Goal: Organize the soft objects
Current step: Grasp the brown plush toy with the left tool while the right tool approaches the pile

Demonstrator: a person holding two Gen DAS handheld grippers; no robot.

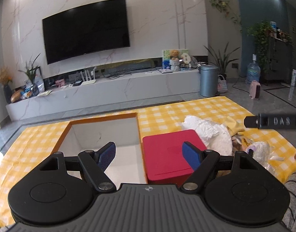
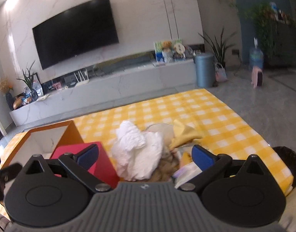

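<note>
Right wrist view: right gripper (image 2: pixel 145 157) spread wide, empty, hovering over the pile of soft stuff, white cloth (image 2: pixel 136 150) on top, yellow cloth (image 2: pixel 184 133) behind, all on the checked tablecloth (image 2: pixel 215 116). Left gripper (image 1: pixel 149 155) also spread, empty, above the red box (image 1: pixel 167 154) beside the open box (image 1: pixel 101 133). Risk: items overlap, so a pinch may drag several or snag plastic wrap.

Ceiling spotlights glare; edges bow with fisheye distortion; right view blurred, perhaps from motion.
</note>
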